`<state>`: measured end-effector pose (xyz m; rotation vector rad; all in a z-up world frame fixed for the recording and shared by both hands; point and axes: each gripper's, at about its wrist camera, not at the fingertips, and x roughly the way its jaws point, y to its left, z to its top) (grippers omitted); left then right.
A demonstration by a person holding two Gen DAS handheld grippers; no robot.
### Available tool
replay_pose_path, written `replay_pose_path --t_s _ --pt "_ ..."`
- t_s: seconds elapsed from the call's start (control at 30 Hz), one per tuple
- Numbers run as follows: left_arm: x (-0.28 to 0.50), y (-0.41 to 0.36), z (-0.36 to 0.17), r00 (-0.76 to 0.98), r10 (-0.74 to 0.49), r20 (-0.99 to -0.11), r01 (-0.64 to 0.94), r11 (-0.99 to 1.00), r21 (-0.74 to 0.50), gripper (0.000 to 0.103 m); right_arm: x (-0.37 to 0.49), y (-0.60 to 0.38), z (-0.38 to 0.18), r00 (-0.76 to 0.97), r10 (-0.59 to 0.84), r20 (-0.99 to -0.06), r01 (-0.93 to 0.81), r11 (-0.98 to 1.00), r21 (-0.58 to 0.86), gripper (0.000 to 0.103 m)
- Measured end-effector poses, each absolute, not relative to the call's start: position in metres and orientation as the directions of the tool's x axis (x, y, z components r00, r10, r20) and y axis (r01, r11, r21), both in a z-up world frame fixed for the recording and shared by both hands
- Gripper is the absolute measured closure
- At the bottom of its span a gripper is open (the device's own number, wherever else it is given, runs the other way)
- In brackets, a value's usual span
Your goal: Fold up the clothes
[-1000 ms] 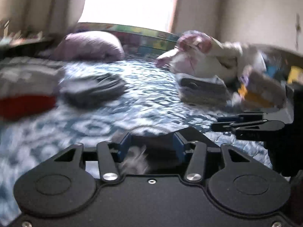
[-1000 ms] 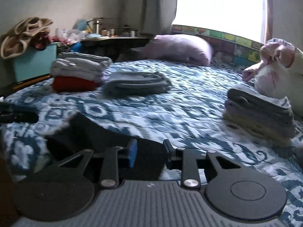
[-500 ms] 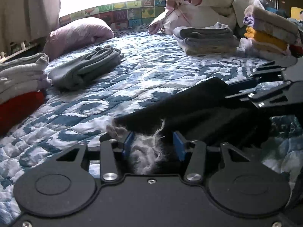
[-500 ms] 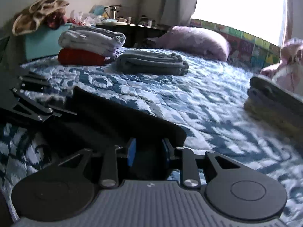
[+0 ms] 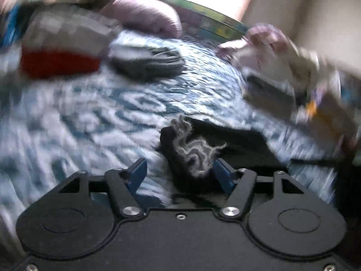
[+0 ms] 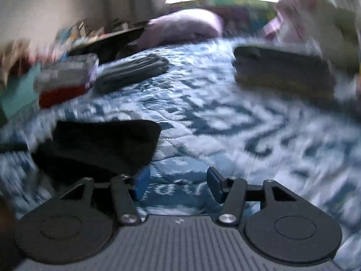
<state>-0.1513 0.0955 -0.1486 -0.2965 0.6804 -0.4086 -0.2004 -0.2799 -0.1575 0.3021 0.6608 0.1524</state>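
A folded black garment (image 6: 99, 144) with a frayed grey edge (image 5: 194, 151) lies on the blue patterned bedspread (image 6: 225, 122). My left gripper (image 5: 180, 174) is open; the frayed end of the garment rests loosely between its blue pads, against the right one. My right gripper (image 6: 178, 183) is open and empty, with the black garment just left of its left pad (image 6: 141, 184). Both views are motion-blurred.
Folded piles sit on the bed: a grey-and-red stack (image 6: 65, 79) and a grey pile (image 6: 133, 72) at the left, a grey-and-yellow stack (image 6: 282, 72) at the right. A pink pillow (image 6: 182, 27) and a heap of clothes (image 5: 282, 52) lie at the back.
Both grippers have opened and let go of the black garment, which now lies folded on the bed. Both cameras are moving, so the views are blurred.
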Motion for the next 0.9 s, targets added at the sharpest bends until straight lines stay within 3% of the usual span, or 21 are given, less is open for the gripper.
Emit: replay_pose_path --t_s 0.1,0.17,0.3,0.37,0.47,0.5,0.53,0.6,0.63,0.7,0.8,0.87,0.9 --pt "-0.141 0.097 -0.149 0.652 -0.493 -0.576 0.171 0.836 -0.521 0.031 -0.194 -0.294 -0.164 0.761 0.348 -0.547 0.035 0.821 0.57 0.046" --pt "-0.135 0.093 -0.148 0.629 -0.516 -0.582 0.133 0.809 -0.573 0.031 -0.185 -0.292 -0.168 0.753 0.378 -0.539 0.072 0.766 0.638 0.046" --pt "-0.115 0.08 -0.15 0.597 -0.468 -0.652 0.015 0.819 -0.573 0.026 -0.165 -0.281 -0.178 0.734 0.406 -0.544 0.102 0.727 0.679 0.045" --pt "-0.111 0.075 -0.151 0.606 -0.493 -0.624 0.043 0.804 -0.594 0.019 -0.159 -0.277 -0.185 0.727 0.422 -0.542 0.104 0.712 0.695 0.046" --pt "-0.103 0.071 -0.166 0.589 -0.541 -0.601 0.003 0.745 -0.667 0.02 -0.156 -0.268 -0.193 0.726 0.449 -0.521 0.086 0.693 0.716 0.046" --pt "-0.1 0.065 -0.17 0.584 -0.513 -0.629 -0.008 0.772 -0.636 0.027 -0.156 -0.263 -0.193 0.728 0.454 -0.514 0.07 0.697 0.714 0.051" --pt "-0.098 0.058 -0.174 0.58 -0.483 -0.656 -0.018 0.797 -0.603 0.039 -0.155 -0.259 -0.194 0.729 0.453 -0.514 0.058 0.707 0.705 0.064" --pt "-0.101 0.046 -0.17 0.595 -0.424 -0.683 0.019 0.857 -0.516 0.057 -0.155 -0.252 -0.194 0.735 0.429 -0.524 0.051 0.737 0.674 0.073" --pt "-0.103 0.046 -0.166 0.586 -0.445 -0.677 0.033 0.849 -0.528 0.065 -0.156 -0.254 -0.192 0.741 0.431 -0.515 0.051 0.728 0.683 0.078" --pt "-0.109 0.053 -0.156 0.546 -0.54 -0.641 0.018 0.772 -0.635 0.068 -0.166 -0.265 -0.182 0.753 0.439 -0.49 0.067 0.69 0.721 0.081" --pt "-0.123 0.044 -0.146 0.482 -0.631 -0.608 0.05 0.712 -0.7 0.068 -0.197 -0.295 -0.155 0.78 0.446 -0.439 0.076 0.629 0.774 0.081" --pt "-0.126 0.027 -0.154 0.432 -0.605 -0.669 0.073 0.763 -0.642 0.056 -0.22 -0.311 -0.146 0.779 0.421 -0.466 0.115 0.634 0.765 0.076" --pt "-0.126 0.02 -0.161 0.416 -0.577 -0.702 0.09 0.795 -0.6 0.045 -0.226 -0.314 -0.144 0.77 0.38 -0.512 0.135 0.687 0.714 0.059"
